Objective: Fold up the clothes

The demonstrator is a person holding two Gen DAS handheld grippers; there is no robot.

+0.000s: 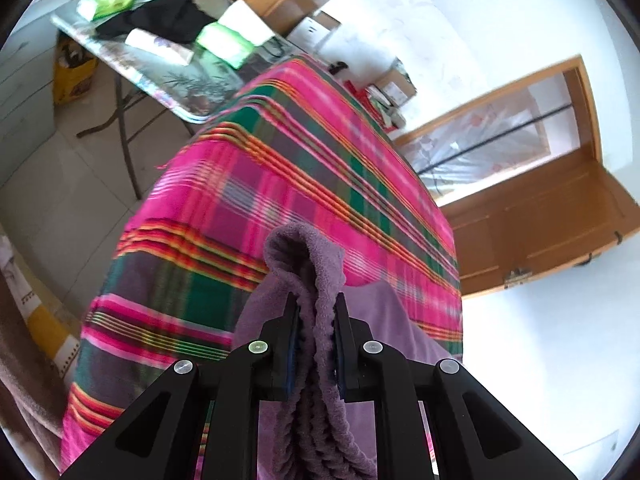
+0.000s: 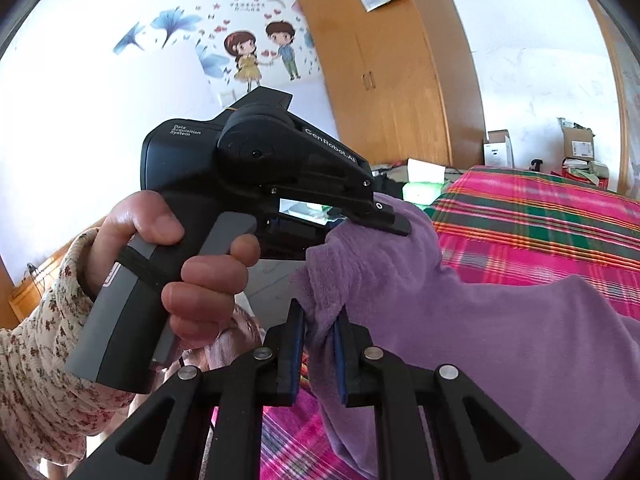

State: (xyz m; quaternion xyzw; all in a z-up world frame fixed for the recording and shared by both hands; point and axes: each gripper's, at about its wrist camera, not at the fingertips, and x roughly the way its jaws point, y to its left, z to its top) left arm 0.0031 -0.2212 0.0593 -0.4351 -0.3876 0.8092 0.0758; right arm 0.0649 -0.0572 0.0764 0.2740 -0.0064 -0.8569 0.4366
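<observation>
Both claws are clamped on the purple fleece garment (image 1: 320,280): my left gripper (image 1: 316,312) pinches a bunched ridge of it at bottom centre of the left view, and my right gripper (image 2: 320,320) bites another edge at bottom centre of the right view. There the left gripper shows again from the side, mid-frame, in the person's left hand (image 2: 192,264), its tips on the same cloth. The two grips sit close together, and the garment trails off toward the right of the frame onto the pink plaid bedspread (image 1: 280,168). I judge this is a fold being carried over. To do it well: keep both pinches firm, move both at an even height, keep the edge taut between them, and lay the edges aligned on the bedspread before letting go. The fleece is thick, so it may slip or bunch.
</observation>
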